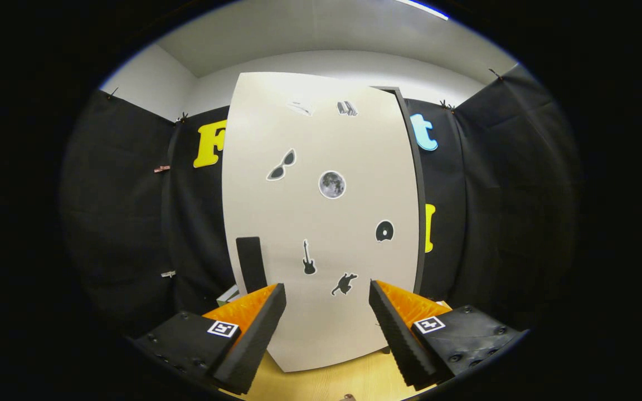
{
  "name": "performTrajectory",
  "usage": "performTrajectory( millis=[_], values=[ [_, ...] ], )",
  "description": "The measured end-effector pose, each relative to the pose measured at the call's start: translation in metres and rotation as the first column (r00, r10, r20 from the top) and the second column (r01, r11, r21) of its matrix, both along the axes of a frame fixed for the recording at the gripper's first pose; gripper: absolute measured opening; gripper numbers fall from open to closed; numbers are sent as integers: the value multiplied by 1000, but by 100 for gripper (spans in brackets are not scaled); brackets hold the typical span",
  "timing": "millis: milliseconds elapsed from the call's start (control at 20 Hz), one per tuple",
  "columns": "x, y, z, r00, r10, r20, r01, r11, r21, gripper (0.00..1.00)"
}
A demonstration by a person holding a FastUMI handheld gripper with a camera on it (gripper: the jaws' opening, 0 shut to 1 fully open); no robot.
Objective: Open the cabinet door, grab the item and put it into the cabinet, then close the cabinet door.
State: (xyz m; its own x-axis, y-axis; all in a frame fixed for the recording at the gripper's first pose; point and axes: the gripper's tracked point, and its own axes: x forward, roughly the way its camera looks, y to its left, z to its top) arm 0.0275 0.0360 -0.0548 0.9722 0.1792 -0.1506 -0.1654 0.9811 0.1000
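A tall cabinet stands on a wooden tabletop [326,381] straight ahead of me. Its cream door [321,223] is closed and carries several stickers, among them sunglasses, a moon, a disc, a guitar and a cat. A black upright handle [251,264] is fixed low on the door's left side, just beyond my left finger. The cabinet's dark side edge [413,189] shows along the right of the door. My gripper [326,301] is open, its two fingers spread wide in front of the door's lower part with nothing between them.
Black cloth walls [131,223] close the booth in on both sides and behind the cabinet. A small pale object [228,295] peeks out beside the cabinet's lower left corner, behind my left finger; I cannot tell what it is.
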Motion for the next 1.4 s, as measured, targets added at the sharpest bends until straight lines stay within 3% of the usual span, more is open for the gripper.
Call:
performTrajectory(
  millis=[450, 1400],
  values=[
    [6, -19, 4, 999, -42, 9, 42, 999, -24, 98],
    [11, -7, 25, 996, -65, 57, 67, 997, -29, 98]
  ],
)
